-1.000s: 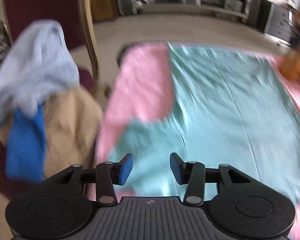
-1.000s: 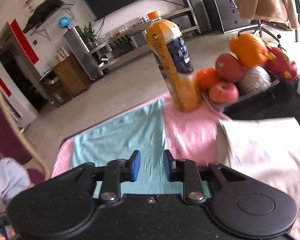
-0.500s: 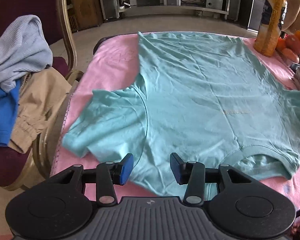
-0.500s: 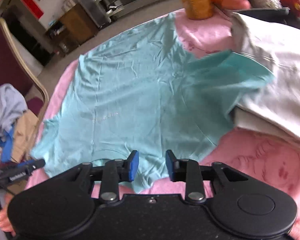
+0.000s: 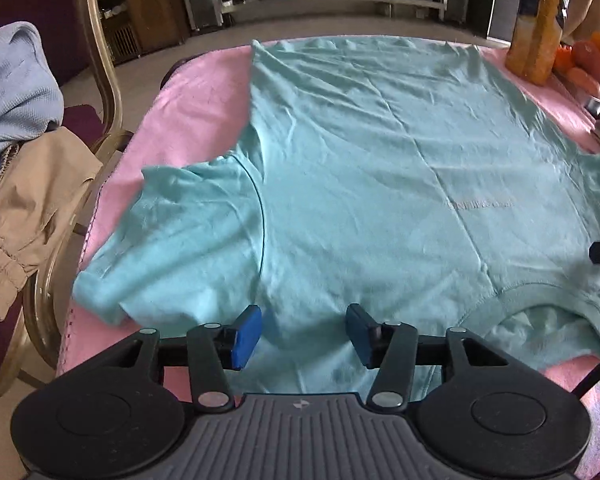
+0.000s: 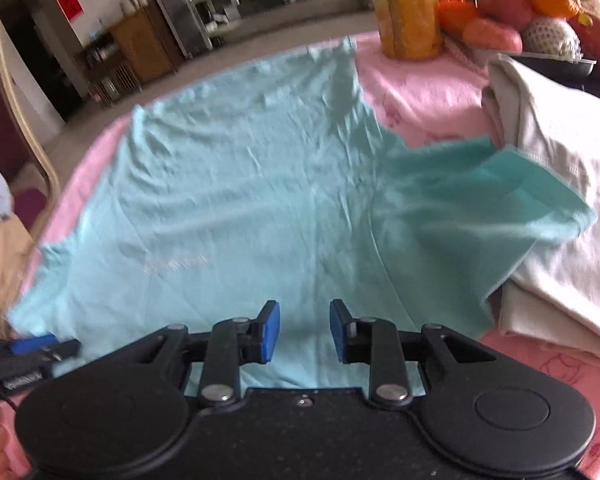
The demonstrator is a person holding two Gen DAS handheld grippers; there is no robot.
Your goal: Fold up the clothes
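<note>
On pink cloth (image 5: pixel 188 112): teal shirt (image 5: pixel 380 184) spread flat. Left gripper (image 5: pixel 303 334) opening above its near edge (nothing pinched). Right gripper (image 6: pixel 304 330) narrow, empty.

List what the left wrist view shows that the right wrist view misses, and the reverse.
Left wrist only: the shirt's collar and the tan garment's gathered cuff on the chair.

Right wrist only: the folded white garment under the shirt's right sleeve, and the fruit tray.

Both: the teal T-shirt lying flat on the pink cloth, the orange bottle, and an empty hand-held gripper in front; the left one is opening.
</note>
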